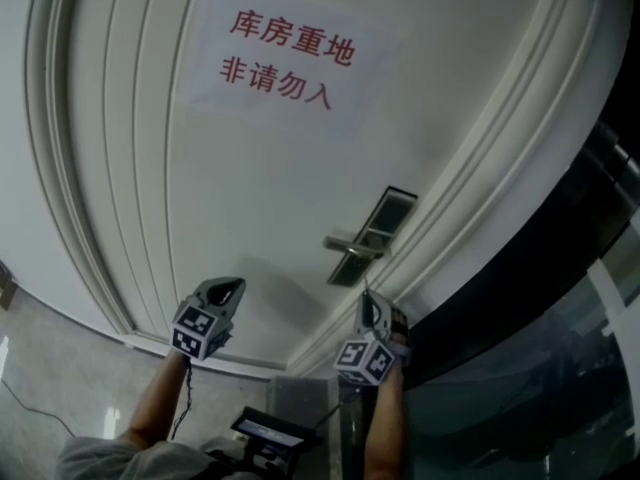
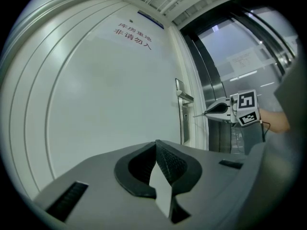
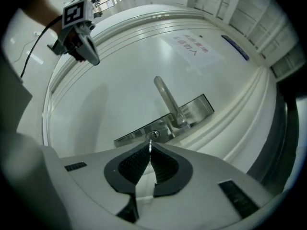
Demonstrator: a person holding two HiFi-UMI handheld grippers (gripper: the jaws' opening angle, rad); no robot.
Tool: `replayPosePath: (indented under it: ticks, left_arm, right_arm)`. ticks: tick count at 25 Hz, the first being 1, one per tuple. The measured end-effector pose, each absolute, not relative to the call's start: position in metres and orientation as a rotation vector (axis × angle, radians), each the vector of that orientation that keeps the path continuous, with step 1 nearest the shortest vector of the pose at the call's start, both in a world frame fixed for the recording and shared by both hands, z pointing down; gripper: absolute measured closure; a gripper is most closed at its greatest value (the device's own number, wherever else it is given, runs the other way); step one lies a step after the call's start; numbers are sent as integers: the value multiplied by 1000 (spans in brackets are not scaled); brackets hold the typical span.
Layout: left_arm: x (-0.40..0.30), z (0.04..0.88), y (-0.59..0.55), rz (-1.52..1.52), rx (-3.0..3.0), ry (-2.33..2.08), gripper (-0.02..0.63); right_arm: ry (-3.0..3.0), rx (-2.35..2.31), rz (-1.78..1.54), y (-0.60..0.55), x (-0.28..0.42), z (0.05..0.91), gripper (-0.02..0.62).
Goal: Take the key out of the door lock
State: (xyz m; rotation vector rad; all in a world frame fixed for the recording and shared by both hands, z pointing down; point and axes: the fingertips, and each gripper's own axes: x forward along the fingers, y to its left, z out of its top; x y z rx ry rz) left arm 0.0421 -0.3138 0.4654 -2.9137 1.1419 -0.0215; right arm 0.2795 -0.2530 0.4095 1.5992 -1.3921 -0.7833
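Note:
The white door (image 1: 250, 198) carries a silver lock plate (image 1: 378, 226) with a lever handle (image 1: 350, 245). In the right gripper view the keyhole (image 3: 152, 134) sits below the handle (image 3: 168, 99). My right gripper (image 3: 150, 151) is shut on a thin silver key (image 3: 150, 145), whose blade points at the keyhole from a short way off. Seen from the left gripper view, the key (image 2: 198, 114) sticks out of the right gripper (image 2: 207, 112), clear of the lock plate (image 2: 182, 128). My left gripper (image 2: 156, 145) hangs shut and empty to the left, away from the door face.
A paper sign with red characters (image 1: 285, 58) is stuck high on the door. The moulded door frame (image 1: 470, 218) runs beside the lock, with dark glass panels (image 1: 560, 348) to its right. Pale floor tiles (image 1: 60, 368) lie at the lower left.

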Motion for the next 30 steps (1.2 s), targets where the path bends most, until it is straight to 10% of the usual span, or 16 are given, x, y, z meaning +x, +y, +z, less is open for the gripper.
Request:
replayPosePath:
  ticks: [30]
  left_arm:
    - [55, 468, -273, -30, -2968, 971, 600]
  right_arm:
    - [-1959, 2340, -97, -154, 256, 454, 575]
